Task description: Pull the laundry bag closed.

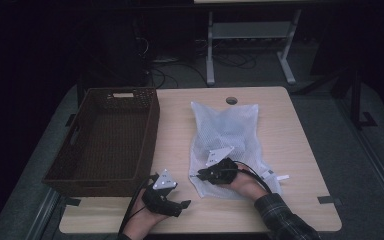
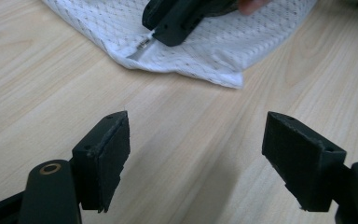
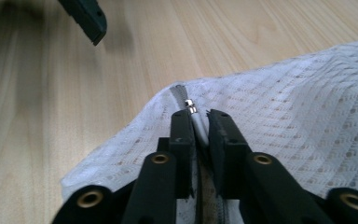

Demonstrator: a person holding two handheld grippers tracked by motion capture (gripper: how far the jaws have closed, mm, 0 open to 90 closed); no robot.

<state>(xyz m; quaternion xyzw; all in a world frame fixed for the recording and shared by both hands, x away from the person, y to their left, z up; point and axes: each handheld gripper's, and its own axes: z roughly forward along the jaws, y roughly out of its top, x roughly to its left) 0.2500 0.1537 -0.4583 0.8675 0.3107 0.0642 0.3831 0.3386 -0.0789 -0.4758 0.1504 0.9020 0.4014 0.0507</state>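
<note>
One white mesh laundry bag (image 1: 226, 145) lies flat on the right half of the wooden table (image 1: 300, 150), its long axis running near to far, with pale contents showing dimly through the mesh toward its far end. One dark brown wicker basket (image 1: 150, 131) sits on the left half of the table, just beside the bag but apart from it. Two grippers in use, one per hand. The right gripper (image 1: 200, 175) rests on the near left corner of the bag; in the right gripper view (image 3: 200, 126) its two jaws are pressed together on one white zipper pull (image 3: 196, 126), whose small metal link (image 3: 190, 105) shows just past the jaw tips, at the end of the zip line running along the bag's edge. The left gripper view shows the same pinch from the side, with the metal link (image 2: 143, 44) at the bag's hem and the right gripper (image 2: 161, 32) on top of the mesh. The left gripper (image 1: 185, 204) sits over bare table near the front edge, left of the bag and near the basket's near right corner; its jaws are spread wide with nothing between them (image 2: 196, 158), pointed toward the bag's corner and well short of it. One round cable hole (image 1: 231, 100) sits at the far edge of the table.
</note>
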